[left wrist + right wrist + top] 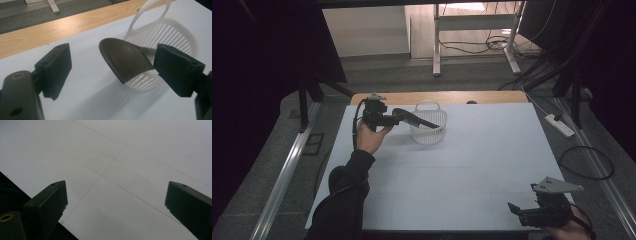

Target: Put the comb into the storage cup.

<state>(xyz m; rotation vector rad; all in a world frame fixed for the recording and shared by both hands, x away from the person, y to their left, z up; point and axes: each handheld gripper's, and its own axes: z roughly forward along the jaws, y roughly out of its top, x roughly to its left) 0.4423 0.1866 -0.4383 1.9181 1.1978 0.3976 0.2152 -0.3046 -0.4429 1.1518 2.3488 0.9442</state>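
A white slatted basket (430,134) with a handle stands at the back of the white table (472,170). A dark ribbed scoop-like piece (414,118) leans on the basket's rim, one end inside and the wide end sticking out to the left. My left gripper (396,119) is level with that wide end, jaws open. In the left gripper view the dark piece (125,60) lies between the spread jaws of my left gripper (116,72), in front of the basket (175,32); the left jaw is well clear of it. My right gripper (513,208) hovers open at the front right, and in its own view my right gripper (116,202) has bare table between its jaws.
A wooden strip (452,97) borders the table's far edge. Beyond it are a desk frame (437,45) and floor cables. A power strip (559,125) and a cable loop (587,162) lie on the floor to the right.
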